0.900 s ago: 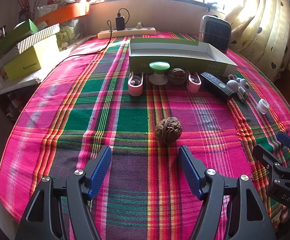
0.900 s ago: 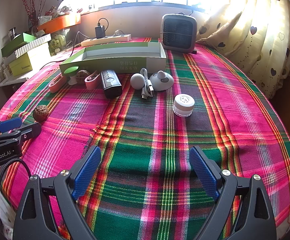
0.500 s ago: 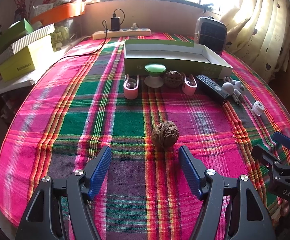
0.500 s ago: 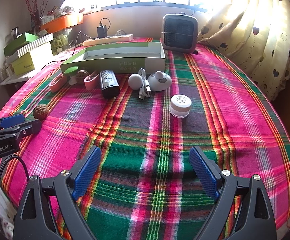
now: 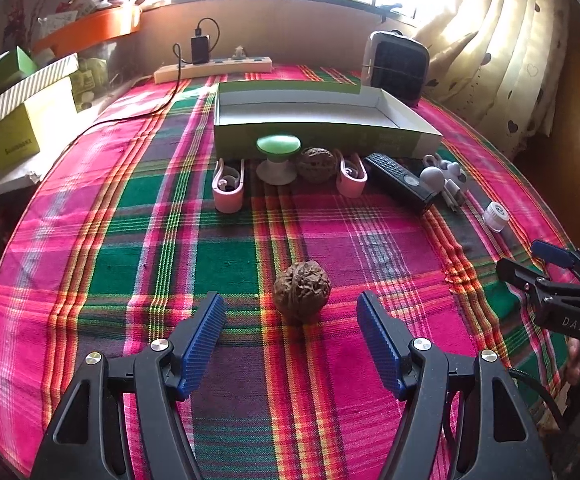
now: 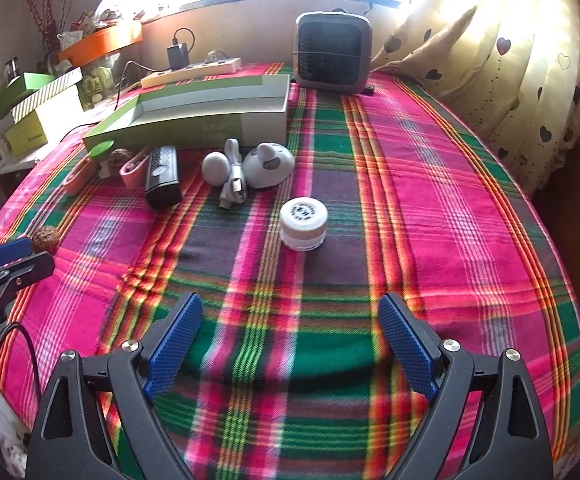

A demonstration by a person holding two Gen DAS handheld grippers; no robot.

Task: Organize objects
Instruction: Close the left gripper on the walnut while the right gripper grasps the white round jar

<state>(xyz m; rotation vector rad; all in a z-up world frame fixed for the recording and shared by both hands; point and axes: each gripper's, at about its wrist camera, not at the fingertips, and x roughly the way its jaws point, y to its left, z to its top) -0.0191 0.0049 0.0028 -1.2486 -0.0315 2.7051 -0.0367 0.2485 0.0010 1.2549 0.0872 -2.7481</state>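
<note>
Walnut (image 5: 301, 291) sits on the plaid cloth (image 5: 130, 264) just ahead of the left gripper (image 5: 291, 312), in line with the gap between its two blue pads; the pads are spread wide apart and nothing is between them; they do not touch the nut.

Right gripper (image 6: 290, 328) is spread wide too and holds nothing; a small white jar (image 6: 303, 224) stands ahead of it, a bit past the tips and about in the middle of the gap.

More things lie in a row farther ahead of both grippers, just in front of the long green box (image 5: 321, 136): two pink clips (image 5: 228, 186), a green-topped knob (image 5: 278, 158), a second walnut (image 5: 315, 164), a black remote (image 5: 399, 182), a grey ball with a white cable (image 6: 232, 178), and a grey mouse-like thing (image 6: 269, 165); the box looks empty inside from here.

I think the job is at its start, the reaching step; nothing has gone into the box that I can see; my guess is that the things go in there, though the task does not say so.

Next, the left gripper would need to slide forward and down a little so the nut sits between the pads, then squeeze gently; the nut is round and bumpy, so it may roll away if one pad bumps it first; the pads should meet it at its fat middle. The right gripper would need to do the same with the jar.
</note>
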